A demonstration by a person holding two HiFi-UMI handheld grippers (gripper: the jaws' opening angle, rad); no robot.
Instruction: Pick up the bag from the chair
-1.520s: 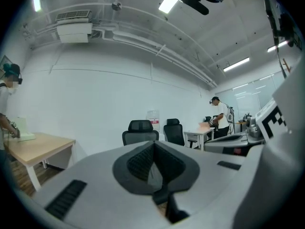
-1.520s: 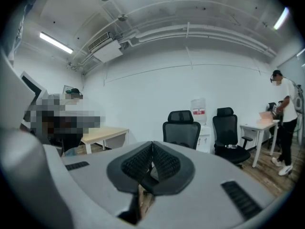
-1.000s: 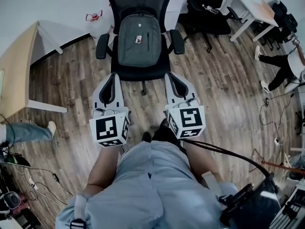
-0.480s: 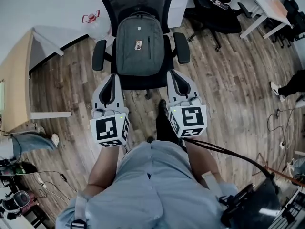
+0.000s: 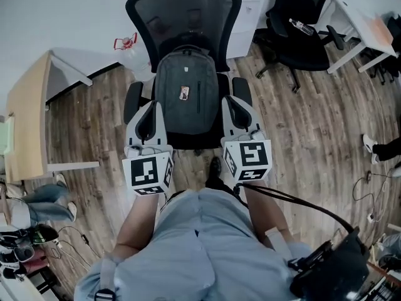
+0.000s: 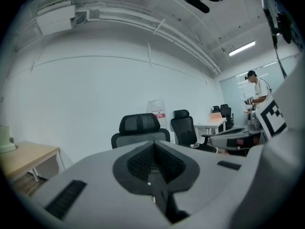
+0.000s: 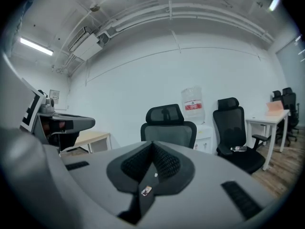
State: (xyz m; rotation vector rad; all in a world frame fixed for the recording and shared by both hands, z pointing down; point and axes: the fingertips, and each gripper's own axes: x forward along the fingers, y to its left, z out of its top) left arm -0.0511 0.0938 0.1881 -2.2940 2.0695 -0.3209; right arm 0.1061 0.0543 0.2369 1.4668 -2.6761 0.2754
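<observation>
item: bag (image 5: 186,99); grey backpack, upright on the seat of the chair (image 5: 182,17), its back leaning on the mesh backrest, a small badge on its front; it sits between the two armrests (image 5: 132,102), touched by neither gripper.

item: left gripper (image 5: 150,108); clenched and empty, its tips just beside the bag's left edge and over the left armrest; its own view shows the jaws (image 6: 153,144) pressed together with only the backrest and wall beyond.

item: right gripper (image 5: 234,108); clenched likewise, nothing held, just beside the bag's right edge; in its own view (image 7: 152,147) a small badge shows low in the gap behind the tips, probably the bag's, though the view is too tight to be sure.

hazards, as judged:
- jaws closed; pressed forward like this they would shove the bag, not grasp it; it could slump sideways or fall forward off the seat.
- the chair looks like a swivel office type; a push on the bag or an armrest may turn it or roll it away.
- both grippers run close along the armrests; opening wide there could knock or snag them.
- smooth fabric sides give a poor pinch; a strap or top handle would serve better, none clearly seen.
- a cable (image 5: 294,199) trails near the person's feet; a step could catch it.
</observation>
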